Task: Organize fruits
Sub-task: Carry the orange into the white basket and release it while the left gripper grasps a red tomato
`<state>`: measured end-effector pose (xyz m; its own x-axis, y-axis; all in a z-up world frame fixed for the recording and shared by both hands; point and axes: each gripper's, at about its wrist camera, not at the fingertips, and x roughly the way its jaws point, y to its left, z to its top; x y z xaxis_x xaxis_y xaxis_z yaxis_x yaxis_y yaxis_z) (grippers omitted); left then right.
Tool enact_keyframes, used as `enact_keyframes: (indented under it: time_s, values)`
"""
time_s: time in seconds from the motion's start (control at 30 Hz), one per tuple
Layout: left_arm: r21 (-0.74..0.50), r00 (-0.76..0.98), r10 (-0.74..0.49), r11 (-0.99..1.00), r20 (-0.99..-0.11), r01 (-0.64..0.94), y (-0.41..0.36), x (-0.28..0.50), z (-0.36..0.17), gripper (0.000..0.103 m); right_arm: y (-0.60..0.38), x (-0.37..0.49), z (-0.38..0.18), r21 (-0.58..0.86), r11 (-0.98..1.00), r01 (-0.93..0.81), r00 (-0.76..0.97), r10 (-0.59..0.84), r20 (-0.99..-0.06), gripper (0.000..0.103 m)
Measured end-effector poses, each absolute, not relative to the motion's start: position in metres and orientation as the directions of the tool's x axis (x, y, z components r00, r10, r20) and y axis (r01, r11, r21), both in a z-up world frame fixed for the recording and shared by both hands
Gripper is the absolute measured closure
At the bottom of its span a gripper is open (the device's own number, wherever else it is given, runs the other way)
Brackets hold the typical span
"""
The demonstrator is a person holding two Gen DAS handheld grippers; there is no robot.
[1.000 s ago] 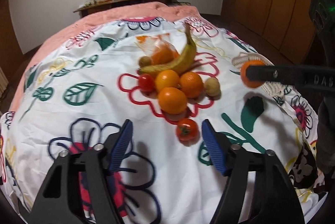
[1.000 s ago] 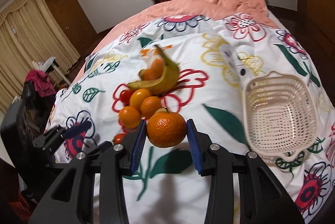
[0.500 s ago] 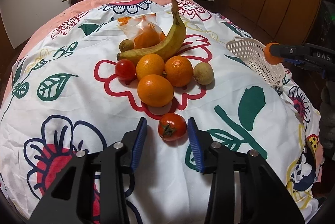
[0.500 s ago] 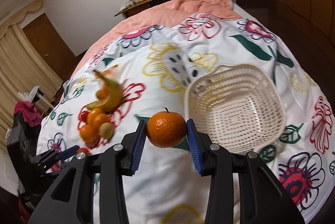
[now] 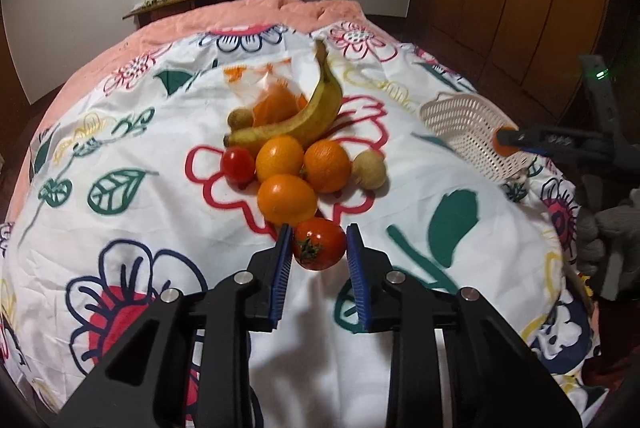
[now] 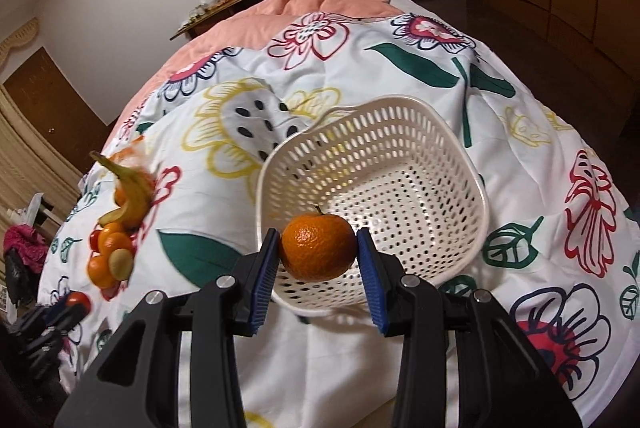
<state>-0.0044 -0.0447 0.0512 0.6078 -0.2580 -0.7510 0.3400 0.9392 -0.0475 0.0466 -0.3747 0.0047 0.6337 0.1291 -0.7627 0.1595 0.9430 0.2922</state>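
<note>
We have two fruits in hand at once. Our left gripper (image 5: 318, 248) is clenched on the tomato (image 5: 319, 243), one blue pad on each flank, with the fruit low on the floral sheet (image 5: 420, 195) just in front of the pile. Our right gripper (image 6: 318, 254) grips the mandarin (image 6: 318, 247) across its middle and holds it at the near rim of the white basket (image 6: 476, 187), which looks empty.

We judge the tomato to be the delicate one: thin, smooth skin over soft flesh, light, and likely to bruise or split if squeezed harder. The hold across its widest part, with the green stem cap facing us, seems right; a grip nearer the top or bottom could let it pop out. The mandarin's pebbled peel gives the pads better bite, and it should tolerate a firmer squeeze and a short drop into the basket.

Of what is left, the oranges (image 5: 286, 199) are round and firm and should be taken across the middle. The banana (image 5: 308, 115) lies across the back of the pile and is best taken across its thick middle.

The basket is light, perforated plastic on soft bedding, so we expect it to tip or slide if bumped.
</note>
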Motion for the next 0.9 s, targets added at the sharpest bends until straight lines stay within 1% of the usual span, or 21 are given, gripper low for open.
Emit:
enact_keyframes:
  time_s: [0.23, 0.57, 0.67, 0.9]
  values:
    - [-0.039, 0.621, -0.289, 0.923, -0.728, 0.383, -0.063, -0.007, 0.071, 0.075, -0.381, 0.049, -0.007, 0.26, 0.946, 0.192, 0.617, 0.089, -0.782, 0.063]
    - [-0.036, 0.597, -0.347, 0.882, -0.724, 0.469, -0.108, 0.004, 0.084, 0.075, -0.393, 0.04, 0.0, 0.264, 0.94, 0.214, 0.652, 0.064, -0.755, 0.062]
    - [-0.036, 0.577, -0.365, 0.864, -0.731, 0.501, -0.128, 0.012, 0.084, 0.075, -0.398, 0.037, 0.002, 0.27, 0.937, 0.222, 0.663, 0.058, -0.746, 0.062]
    - [-0.085, 0.482, -0.421, 0.813, -0.769, 0.576, -0.181, 0.035, 0.072, 0.075, -0.416, 0.026, 0.006, 0.283, 0.925, 0.256, 0.691, 0.03, -0.722, 0.062]
